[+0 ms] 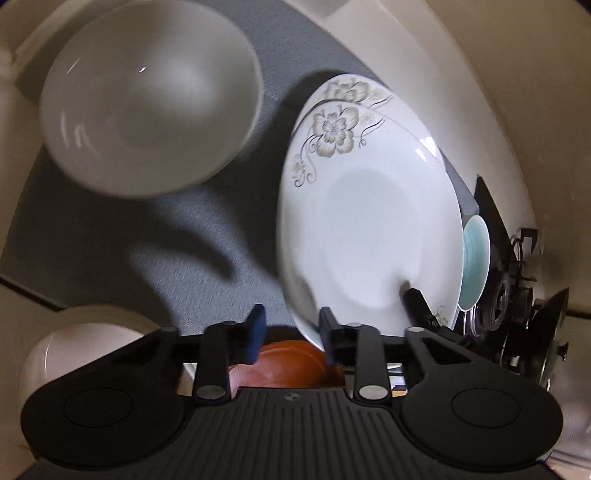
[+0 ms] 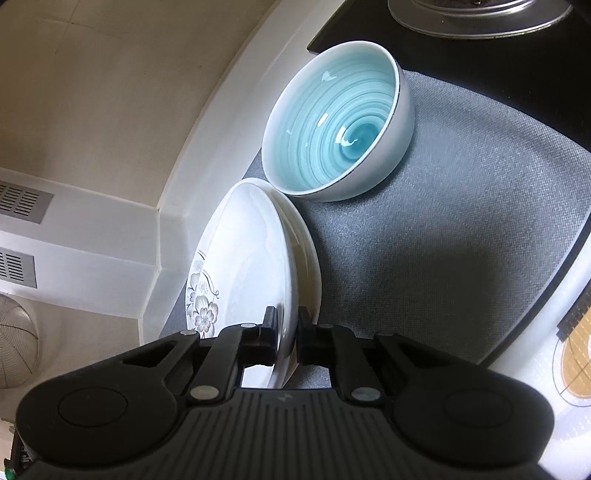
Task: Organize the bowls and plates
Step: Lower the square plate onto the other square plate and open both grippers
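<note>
My right gripper is shut on the rim of a white floral plate and holds it tilted on edge above the grey mat. The same plate fills the right of the left wrist view, with the right gripper's finger on its lower rim. My left gripper is open and empty, just left of the plate's lower edge. A white bowl sits on the mat at upper left. A blue swirl bowl stands just beyond the plate; it also shows behind the plate in the left wrist view.
An orange-brown dish lies under my left gripper. A white bowl sits at lower left. A gas stove is at the right, its black top with a pan beyond the blue bowl. A tiled wall runs along the counter.
</note>
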